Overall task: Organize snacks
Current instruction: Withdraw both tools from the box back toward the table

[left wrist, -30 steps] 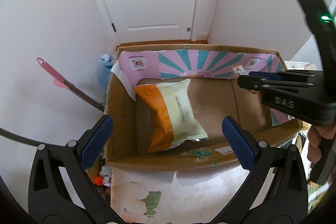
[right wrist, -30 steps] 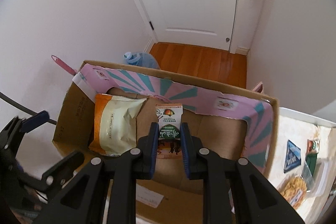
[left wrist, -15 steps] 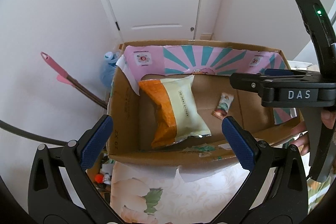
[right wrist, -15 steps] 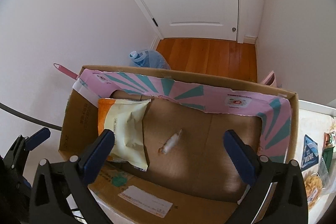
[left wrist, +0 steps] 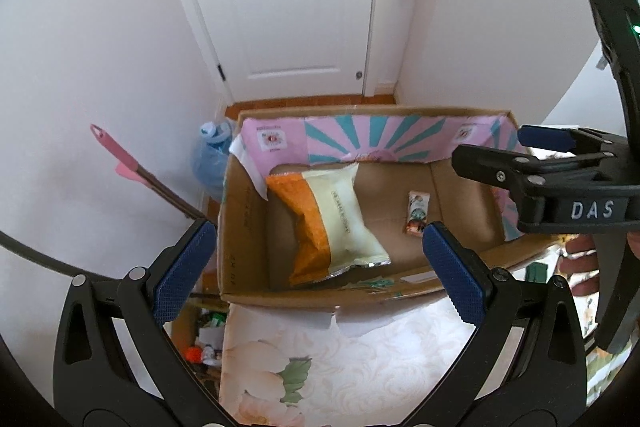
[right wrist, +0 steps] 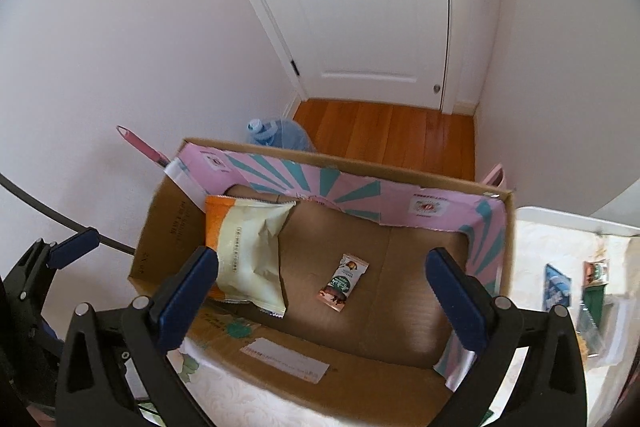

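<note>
An open cardboard box [left wrist: 244, 227] [right wrist: 160, 227] with a pink and teal inner flap stands on the floral tablecloth. Inside it leans a large orange and cream snack bag [left wrist: 336, 219] [right wrist: 248, 251] at the left. A small snack bar [left wrist: 416, 213] [right wrist: 343, 281] lies flat on the box floor, right of the bag. My right gripper [right wrist: 320, 291] hangs open above the box with nothing between its blue pads. My left gripper [left wrist: 316, 267] is open and empty over the box's near left wall. The right gripper's body [left wrist: 560, 187] shows at the right of the left wrist view.
More snack packets [right wrist: 560, 283] lie on the tablecloth [left wrist: 360, 367] right of the box. A blue water jug [right wrist: 280, 135] and a pink-handled mop [left wrist: 132, 167] stand by the white wall behind the box. A white door [right wrist: 360, 7] and wooden floor lie beyond.
My right gripper opened and let go of the small snack bar, which dropped to the box floor. Both grippers rose a little above the box.
</note>
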### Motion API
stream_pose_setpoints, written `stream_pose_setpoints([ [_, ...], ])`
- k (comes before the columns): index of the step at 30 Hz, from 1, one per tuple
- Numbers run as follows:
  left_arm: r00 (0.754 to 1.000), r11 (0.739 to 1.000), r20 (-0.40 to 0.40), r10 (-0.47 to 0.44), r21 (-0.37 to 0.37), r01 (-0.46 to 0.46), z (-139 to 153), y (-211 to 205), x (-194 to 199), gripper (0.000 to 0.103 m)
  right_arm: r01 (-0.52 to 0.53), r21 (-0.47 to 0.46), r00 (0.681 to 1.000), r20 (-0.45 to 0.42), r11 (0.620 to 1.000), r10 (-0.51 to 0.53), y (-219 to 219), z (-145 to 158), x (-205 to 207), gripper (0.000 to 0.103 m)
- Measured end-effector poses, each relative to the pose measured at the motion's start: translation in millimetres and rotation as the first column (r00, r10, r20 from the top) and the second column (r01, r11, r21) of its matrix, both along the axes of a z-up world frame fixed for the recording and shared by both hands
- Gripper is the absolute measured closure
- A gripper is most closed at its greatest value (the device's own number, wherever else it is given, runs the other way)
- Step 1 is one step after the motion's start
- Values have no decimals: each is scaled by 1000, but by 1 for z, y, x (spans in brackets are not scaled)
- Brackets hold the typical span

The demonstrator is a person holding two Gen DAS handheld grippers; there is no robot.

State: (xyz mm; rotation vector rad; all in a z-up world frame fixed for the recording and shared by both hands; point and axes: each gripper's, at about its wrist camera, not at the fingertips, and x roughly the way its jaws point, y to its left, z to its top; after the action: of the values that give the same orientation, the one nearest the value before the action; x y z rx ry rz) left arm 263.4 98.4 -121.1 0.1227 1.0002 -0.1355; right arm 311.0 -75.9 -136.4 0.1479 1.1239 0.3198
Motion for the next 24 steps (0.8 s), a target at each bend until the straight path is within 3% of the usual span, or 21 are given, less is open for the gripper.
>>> stream_pose_setpoints([
  [9,993,999,114,-40,-27,44,44,-18,-29,0,58,-44,990,134,997,-51,-19,58,-51,0],
  [16,983,996,176,-62,-48,71,68,-47,-68,0,165,-111,955,268,980,-131,-56,101,-106,0],
  [24,976,997,214,-36,-65,51,71,-98,-118,0,241,-131,919,350,962,-183,-124,114,-162,0],
])
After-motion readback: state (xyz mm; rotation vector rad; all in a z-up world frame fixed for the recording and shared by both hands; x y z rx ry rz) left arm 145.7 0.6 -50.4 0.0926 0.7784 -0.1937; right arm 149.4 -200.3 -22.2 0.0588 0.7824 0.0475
